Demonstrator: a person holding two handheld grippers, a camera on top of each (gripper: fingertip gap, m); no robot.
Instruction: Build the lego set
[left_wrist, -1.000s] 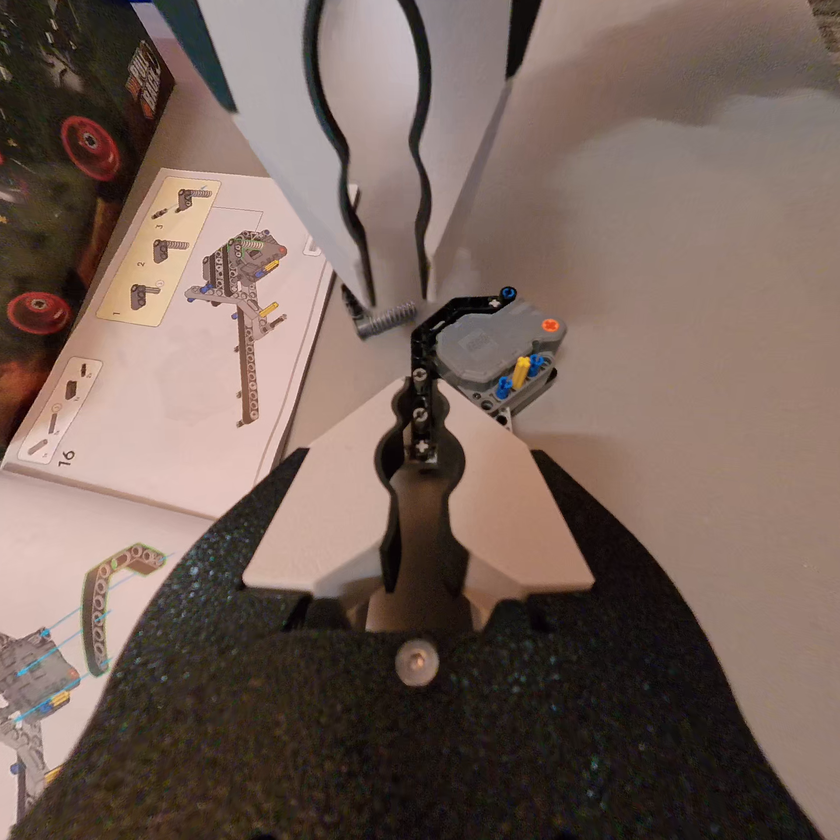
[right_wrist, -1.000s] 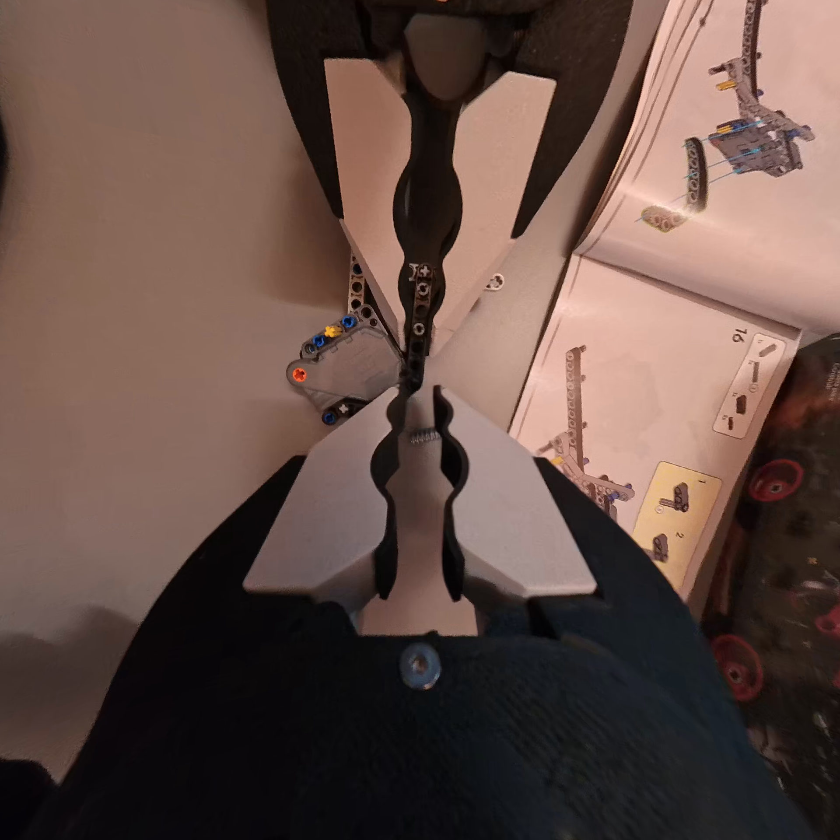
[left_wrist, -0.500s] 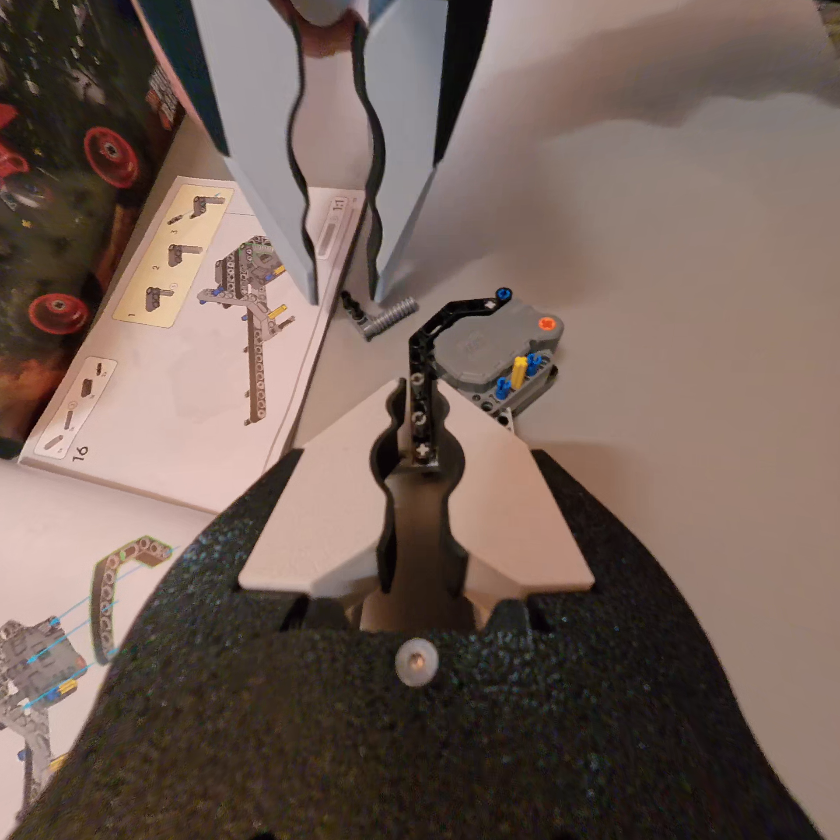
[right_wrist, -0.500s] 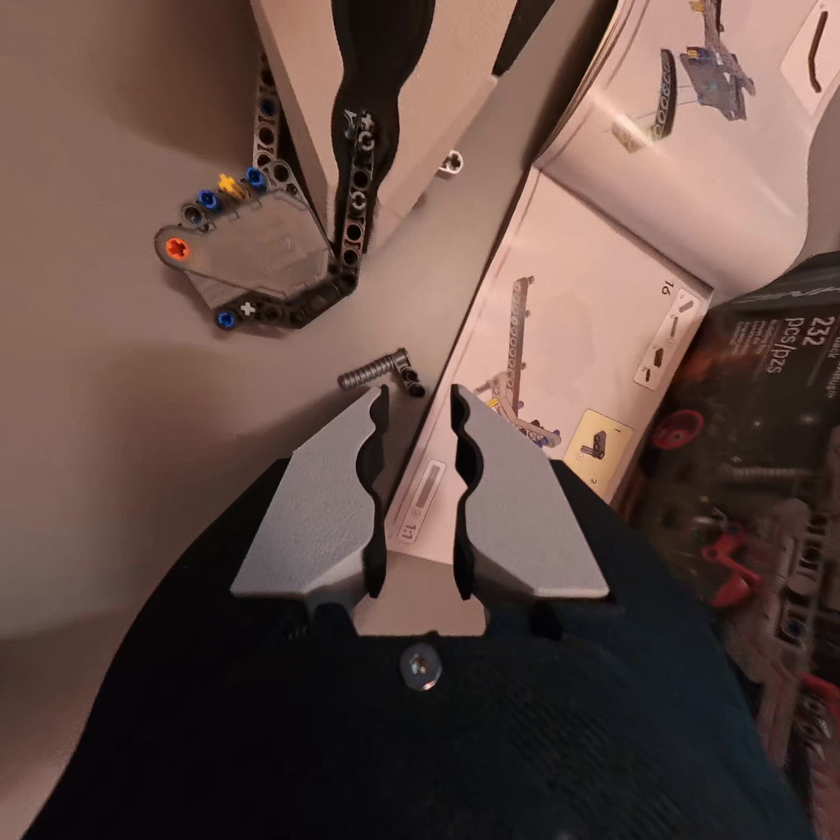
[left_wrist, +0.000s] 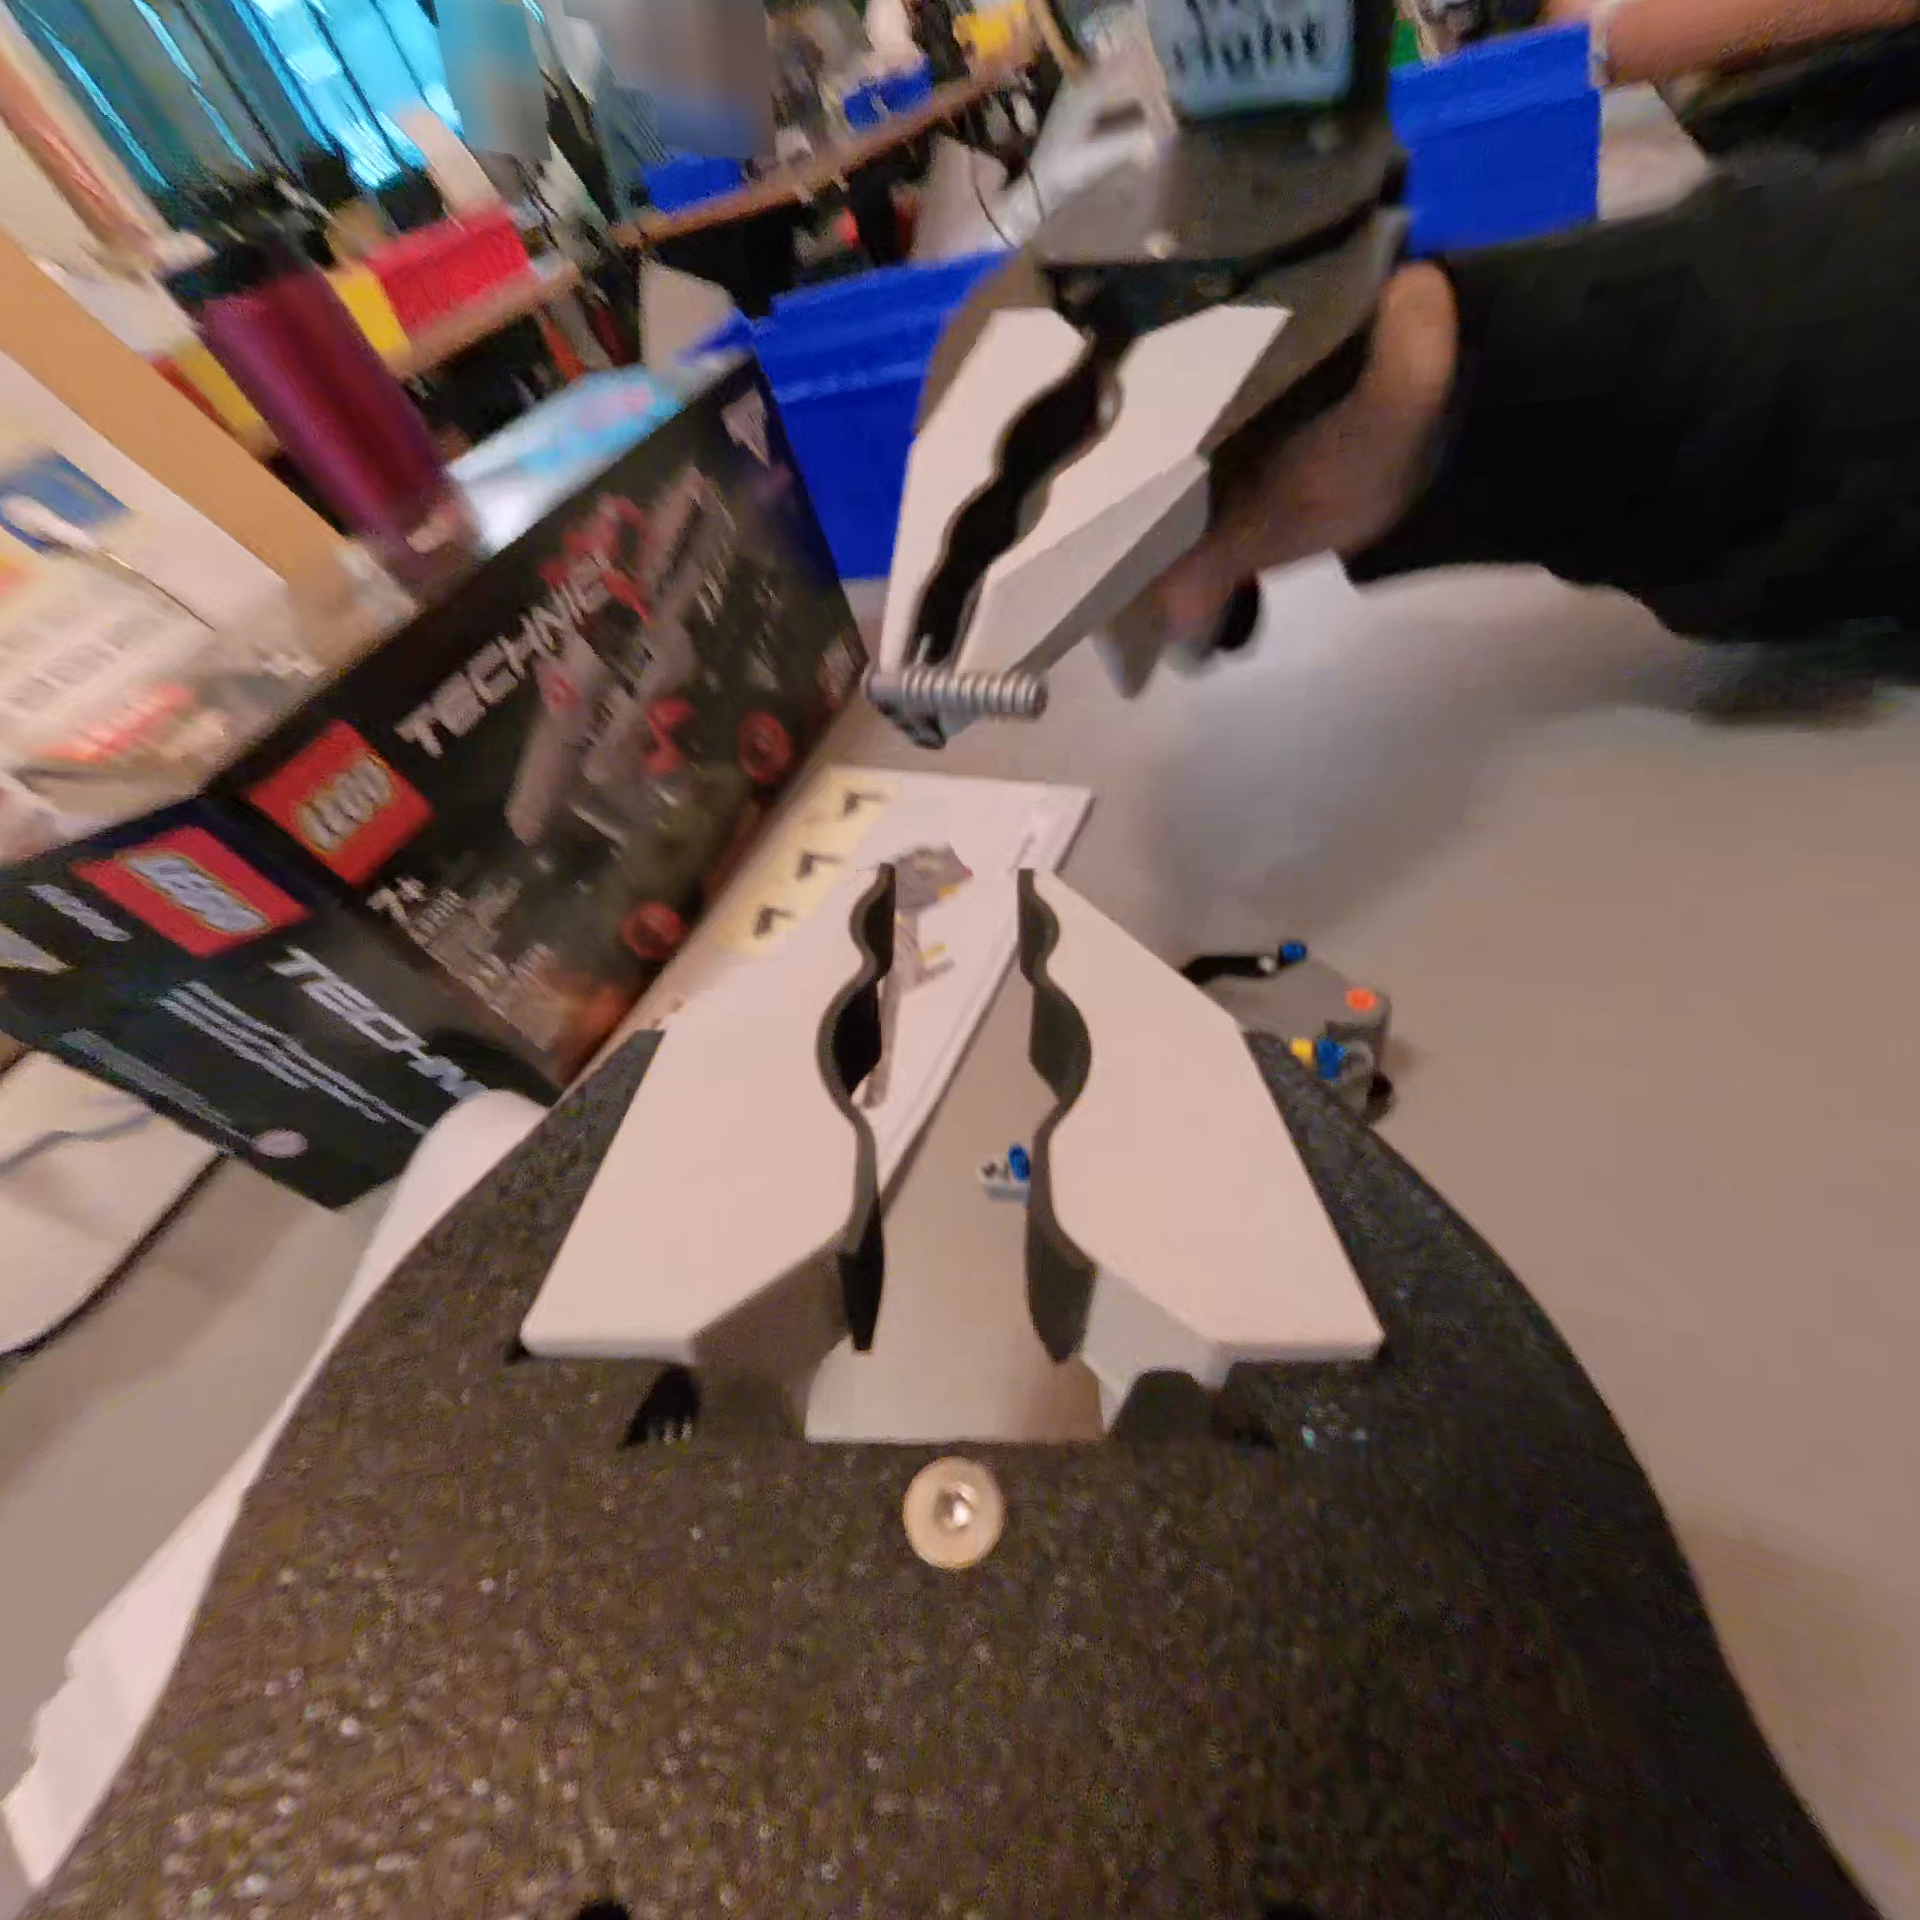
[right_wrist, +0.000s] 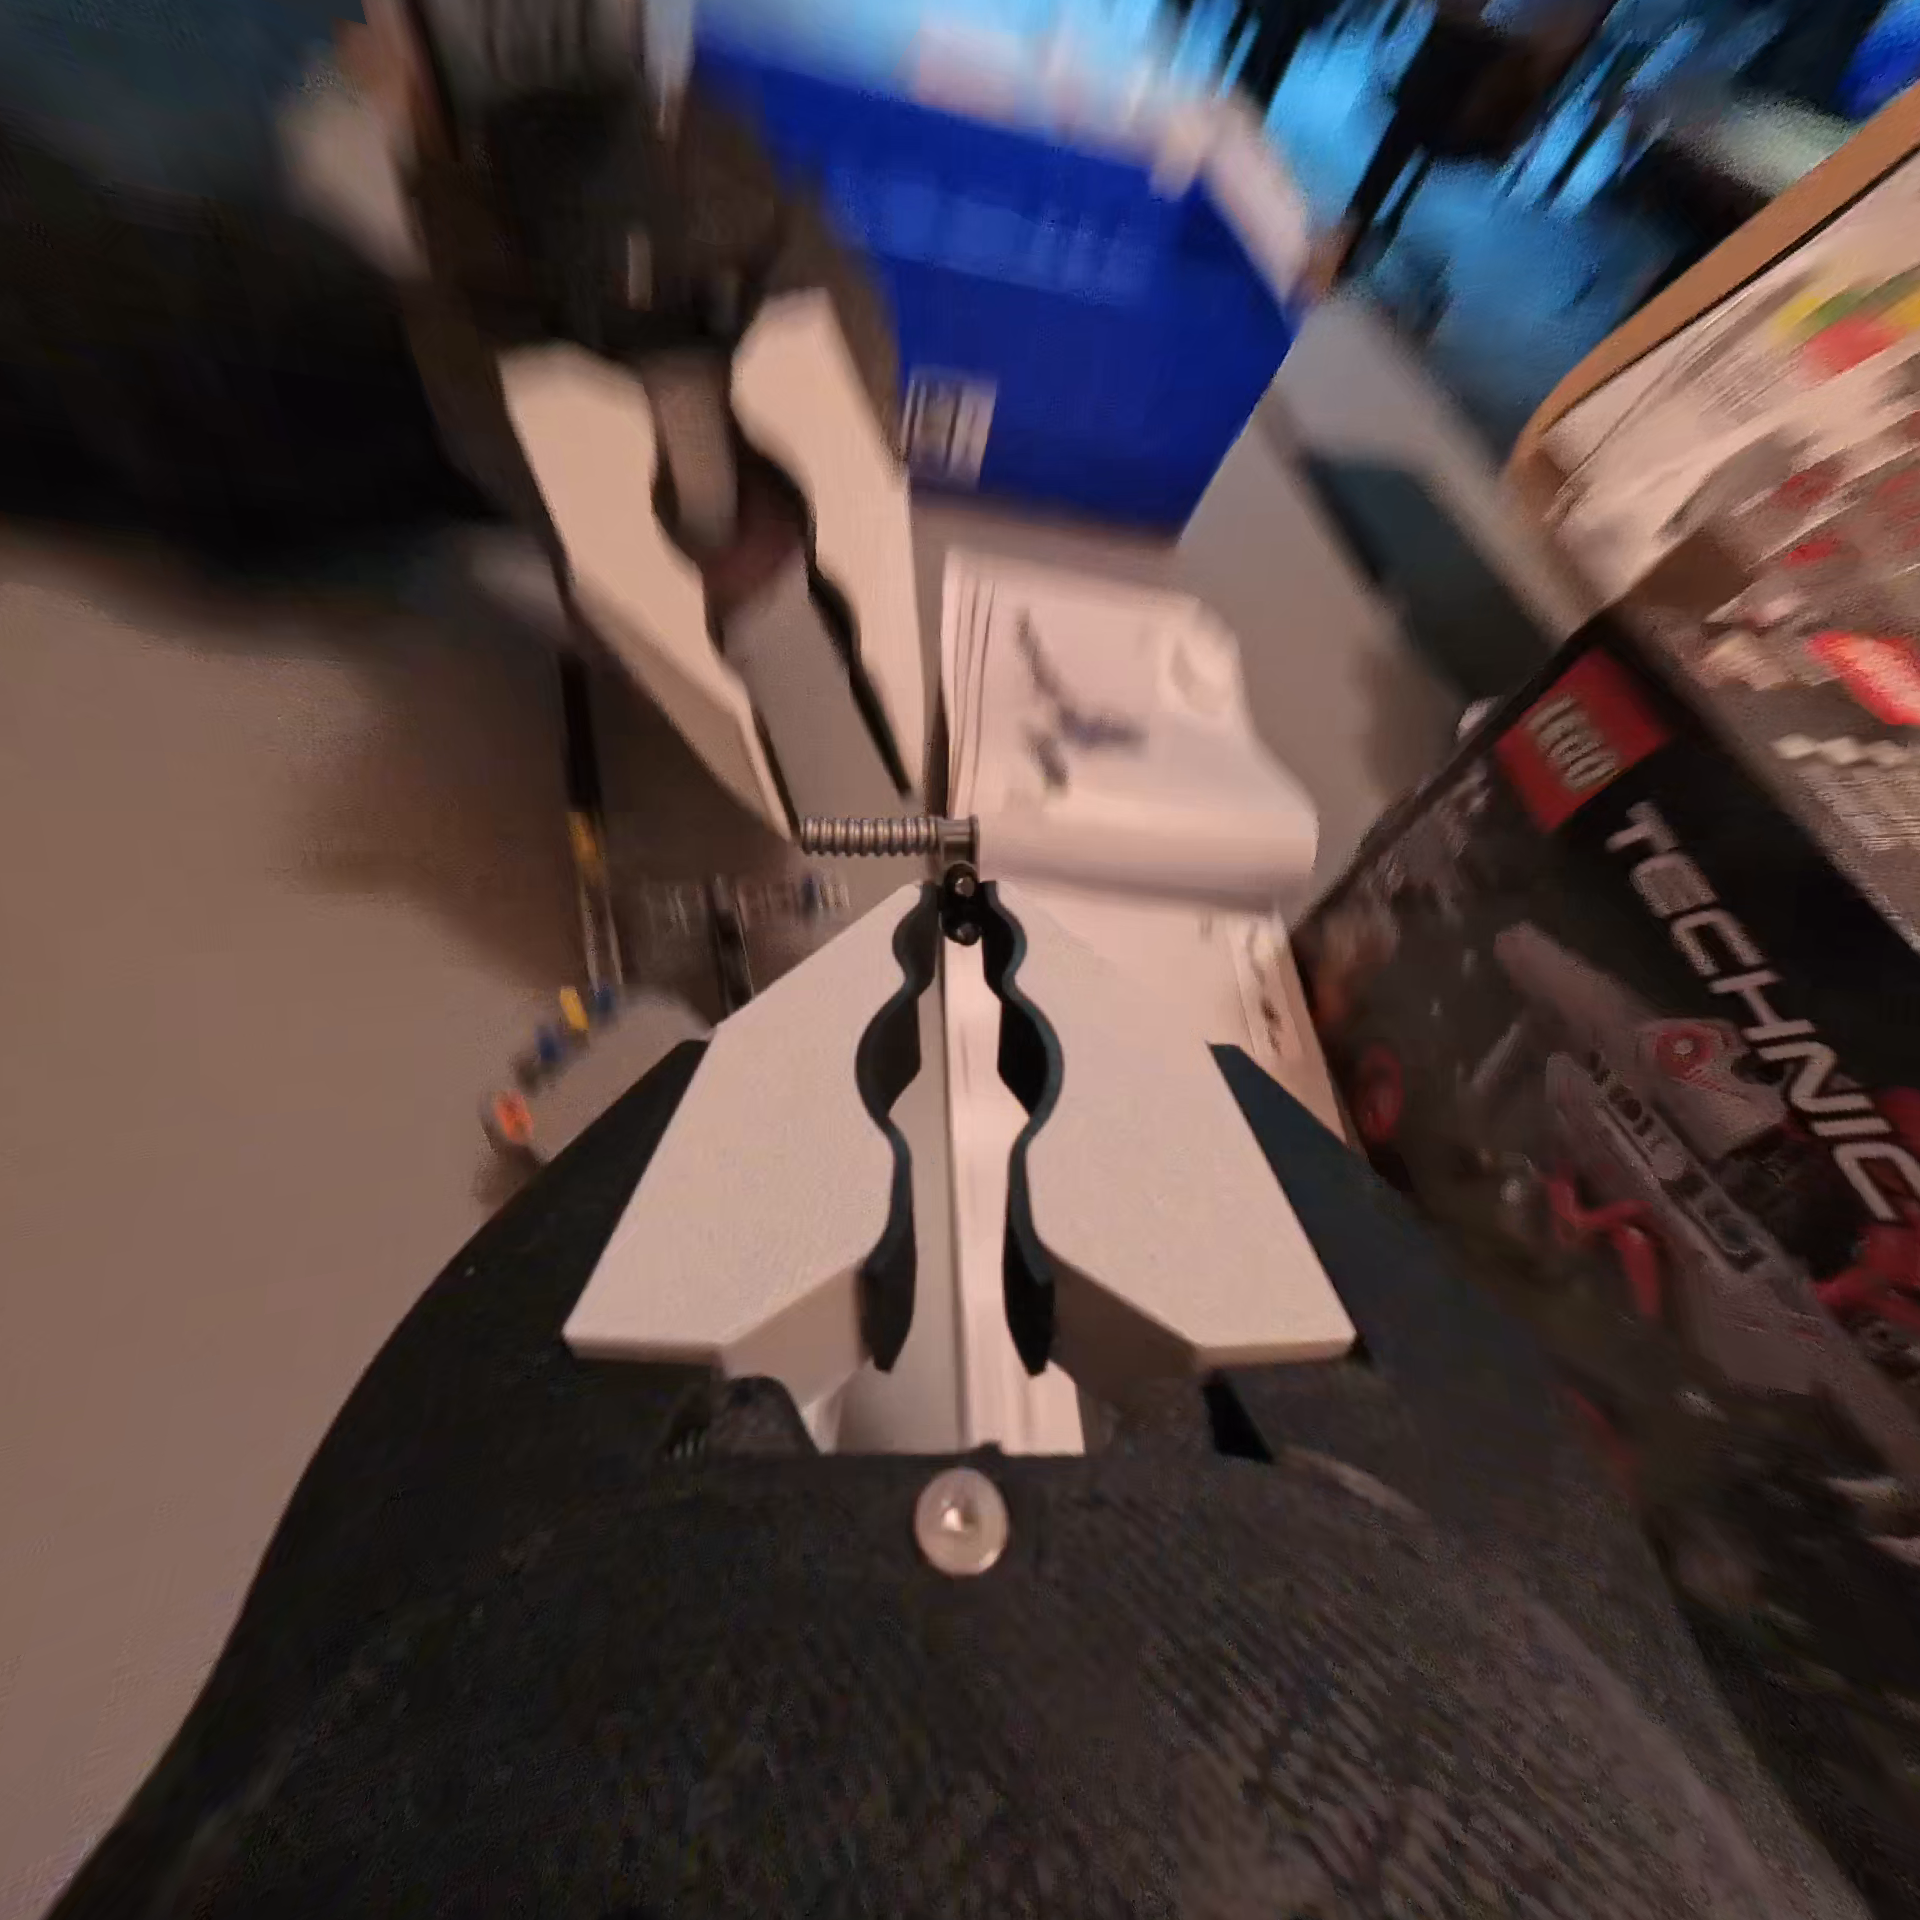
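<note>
Blurring hand-held gripper (right_wrist: 844, 821) behind spring piece (right_wrist: 885, 833)

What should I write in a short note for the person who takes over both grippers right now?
Right gripper: shut on the small spring part, held by its black end, lifted above the table.
Left gripper: open, holding nothing, raised over the instruction booklet.
The grey half-built model with blue and yellow pins lies on the table, to the right of the left gripper, no gripper touching it.
A small loose piece lies on the table between the left fingers.
The set's box stands on the left.
Done: spring part picked up.
Left: fit it to the model, then go on by the booklet.
</note>
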